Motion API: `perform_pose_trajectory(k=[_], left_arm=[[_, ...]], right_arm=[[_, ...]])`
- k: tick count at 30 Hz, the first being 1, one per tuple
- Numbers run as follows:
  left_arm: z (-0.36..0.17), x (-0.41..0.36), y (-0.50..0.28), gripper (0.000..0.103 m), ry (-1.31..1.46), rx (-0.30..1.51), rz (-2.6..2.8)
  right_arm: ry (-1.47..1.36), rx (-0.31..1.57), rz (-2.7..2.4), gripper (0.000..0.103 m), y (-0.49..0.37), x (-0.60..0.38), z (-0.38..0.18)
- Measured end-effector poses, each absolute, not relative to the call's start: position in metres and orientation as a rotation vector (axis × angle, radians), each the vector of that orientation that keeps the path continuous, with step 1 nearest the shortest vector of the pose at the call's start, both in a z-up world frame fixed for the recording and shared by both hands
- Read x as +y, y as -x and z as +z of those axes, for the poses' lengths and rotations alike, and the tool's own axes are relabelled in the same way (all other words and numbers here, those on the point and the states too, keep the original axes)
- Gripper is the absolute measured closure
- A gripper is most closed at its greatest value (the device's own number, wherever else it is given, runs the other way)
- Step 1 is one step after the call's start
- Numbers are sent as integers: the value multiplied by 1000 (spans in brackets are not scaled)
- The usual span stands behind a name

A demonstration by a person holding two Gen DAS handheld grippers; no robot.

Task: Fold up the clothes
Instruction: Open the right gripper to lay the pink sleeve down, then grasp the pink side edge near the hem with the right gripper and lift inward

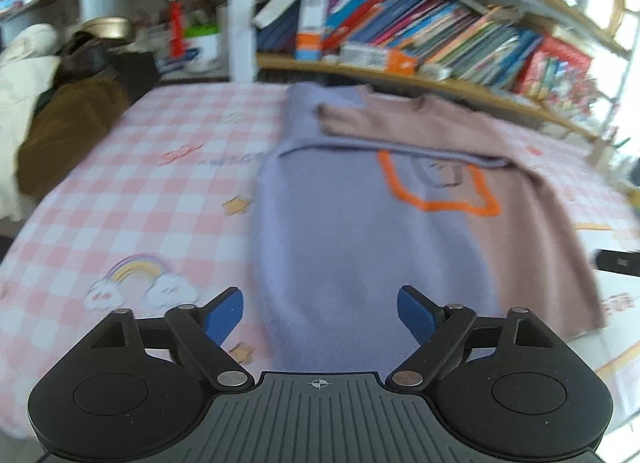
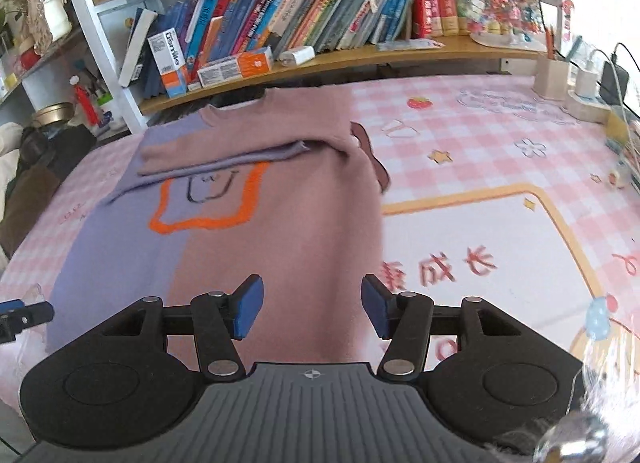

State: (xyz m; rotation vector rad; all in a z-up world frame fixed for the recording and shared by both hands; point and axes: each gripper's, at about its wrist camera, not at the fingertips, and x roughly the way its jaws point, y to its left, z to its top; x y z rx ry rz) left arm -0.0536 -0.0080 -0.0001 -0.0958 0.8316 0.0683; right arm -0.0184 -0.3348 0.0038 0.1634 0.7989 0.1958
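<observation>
the sweater (image 2: 248, 223), half lilac and half dusty pink w/ an orange outline on the chest, lay flat on the bench (image 2: 480, 151), which was covered by a pink checked cloth. both sleeves were folded across its upper part, near the collar. the left gripper (image 1: 320, 317) hung above the lilac hem side, jaws wide apart, nothing between them. the right gripper (image 2: 312, 309) was over the pink hem side, jaws released approx. halfway, no fabric pinched. behind the bench stood a shelf w/ books (image 2: 320, 3).
</observation>
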Motion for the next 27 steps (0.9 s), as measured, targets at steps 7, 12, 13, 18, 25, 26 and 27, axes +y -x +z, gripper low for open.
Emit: perform_pose_trajectory(k=[7, 12, 13, 18, 25, 26, 27], left_arm=[[-8, 6, 69, 15, 126, 865, 144], [-11, 19, 72, 24, 168, 845, 188], [-13, 21, 71, 31, 173, 845, 194], [-20, 32, 64, 50, 232, 864, 206], [-26, 30, 47, 49, 284, 874, 131], [-28, 30, 43, 50, 289, 878, 123], [-30, 29, 41, 51, 290, 876, 117]], right_arm=[[-196, 853, 190, 51, 40, -353, -12], [-212, 875, 183, 52, 42, -360, -20], [-220, 881, 179, 55, 41, -361, -21], [-230, 895, 166, 60, 34, -363, -25], [-222, 895, 163, 67, 20, -360, -27], [-220, 894, 163, 70, 17, -359, -28], [-216, 895, 162, 72, 14, -359, -28]])
